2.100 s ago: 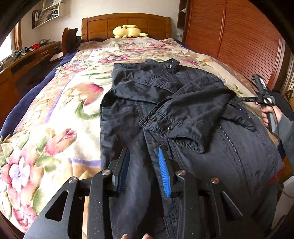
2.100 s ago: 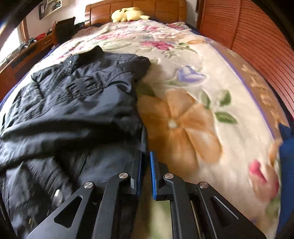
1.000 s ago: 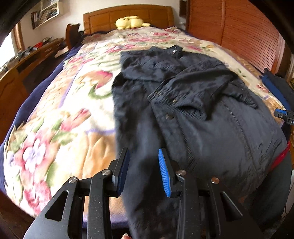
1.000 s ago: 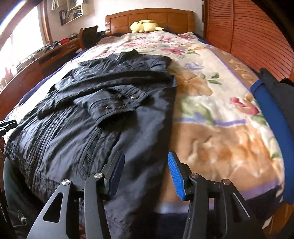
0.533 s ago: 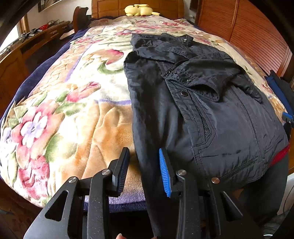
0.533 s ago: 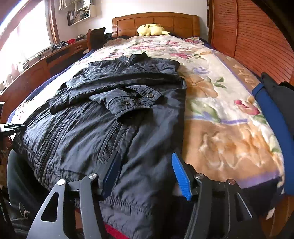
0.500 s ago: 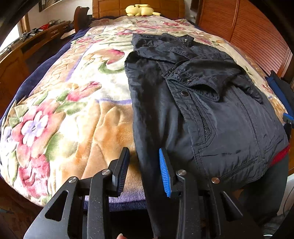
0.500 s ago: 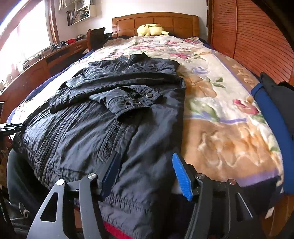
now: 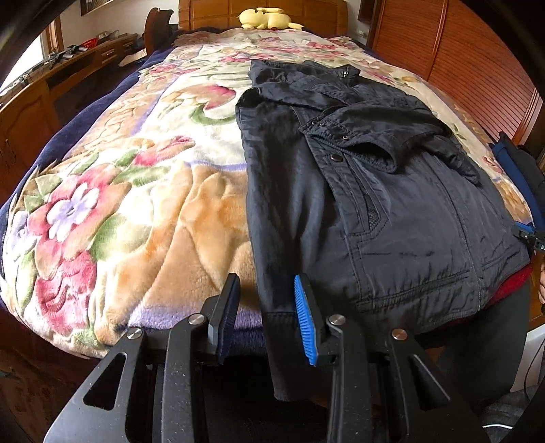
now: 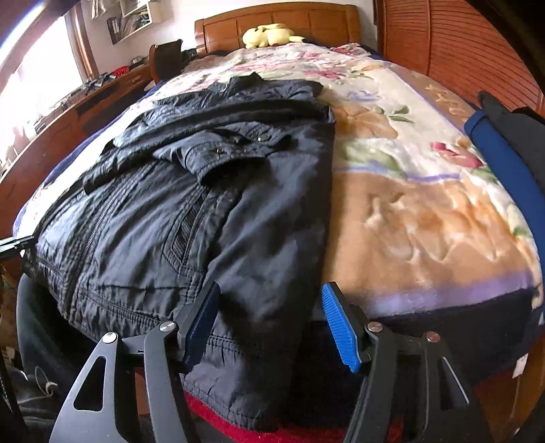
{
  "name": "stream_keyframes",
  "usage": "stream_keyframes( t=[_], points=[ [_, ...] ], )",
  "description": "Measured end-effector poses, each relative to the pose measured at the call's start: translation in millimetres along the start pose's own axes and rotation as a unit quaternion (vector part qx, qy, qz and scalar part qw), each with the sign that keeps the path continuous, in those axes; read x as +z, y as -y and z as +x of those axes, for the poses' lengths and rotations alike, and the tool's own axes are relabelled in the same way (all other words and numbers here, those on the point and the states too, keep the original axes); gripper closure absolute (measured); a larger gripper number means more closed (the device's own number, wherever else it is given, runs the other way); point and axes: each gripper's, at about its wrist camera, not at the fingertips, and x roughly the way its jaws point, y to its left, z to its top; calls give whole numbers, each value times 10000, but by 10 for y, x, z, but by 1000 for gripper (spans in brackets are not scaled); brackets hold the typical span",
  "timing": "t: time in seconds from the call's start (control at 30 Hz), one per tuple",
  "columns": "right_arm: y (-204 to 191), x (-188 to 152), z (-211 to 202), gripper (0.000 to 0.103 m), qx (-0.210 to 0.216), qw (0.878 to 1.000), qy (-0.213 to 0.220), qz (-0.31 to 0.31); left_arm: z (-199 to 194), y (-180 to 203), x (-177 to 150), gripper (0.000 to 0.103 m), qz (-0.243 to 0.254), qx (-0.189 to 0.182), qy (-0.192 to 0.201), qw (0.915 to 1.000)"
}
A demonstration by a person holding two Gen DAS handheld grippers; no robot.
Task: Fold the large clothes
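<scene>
A black jacket (image 9: pixel 374 191) lies on the flowered bedspread (image 9: pixel 143 191), collar toward the headboard, both sleeves folded across its chest, hem hanging over the foot of the bed. My left gripper (image 9: pixel 267 313) is open at the hem's left corner, its jaws either side of the hanging edge. In the right wrist view the same jacket (image 10: pixel 190 218) fills the left half. My right gripper (image 10: pixel 269 323) is open wide, with the hem's right corner between its jaws. The tip of the right gripper also shows in the left wrist view (image 9: pixel 531 235).
A wooden headboard (image 10: pixel 279 17) with a yellow plush toy (image 10: pixel 269 34) is at the far end. A slatted wooden wardrobe (image 9: pixel 470 61) runs along the right. A wooden desk (image 9: pixel 41 98) stands on the left. A blue and black garment (image 10: pixel 511 150) lies at the bed's right edge.
Both grippers pulled back from over the jacket to the foot of the bed and dropped to its hem. The right gripper, shut 2 s ago, has opened wide.
</scene>
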Motion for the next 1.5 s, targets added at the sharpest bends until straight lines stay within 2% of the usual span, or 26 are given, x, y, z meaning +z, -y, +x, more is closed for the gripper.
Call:
stream_keyframes(
  t=[0.1,0.3,0.37,0.43,0.5,0.63,0.67,0.8,0.9,1.07,1.3,1.5],
  points=[
    [-6,-7,34,39,-20,10000,-53,-60,-4,19,-8,69,25,-11,8,10000],
    [-38,-63,40,41,233,9997,-68,-77,6,16,-4,69,47,-54,-29,10000],
    [-61,-89,53,47,216,9997,-61,-121,4,27,-9,69,83,-75,-33,9999],
    [-90,-104,62,58,180,9997,-45,-170,3,36,-16,69,100,-122,-54,9999],
    [-98,-107,47,73,171,9997,7,-168,2,28,-20,69,75,-204,-84,9997],
    [-79,-105,-18,84,336,9992,186,-79,-22,4,-43,69,33,-376,-77,9993],
    [-71,-108,-35,86,379,9990,245,-48,-34,11,-55,71,56,-426,-61,9991],
    [-17,-117,-106,91,635,9960,578,263,-118,93,-66,93,285,-386,99,9988],
    [-29,-101,-191,95,707,9930,877,361,-277,132,19,95,315,-426,351,9980],
    [-39,6,-581,97,841,9833,1579,346,-773,238,310,96,345,-579,1091,9917],
    [1,203,-1115,97,1098,9694,2165,375,-1409,470,792,97,675,-647,1911,9771],
    [26,145,-1633,97,1205,9570,2620,309,-1897,481,922,97,769,-848,2423,9634]
  ],
)
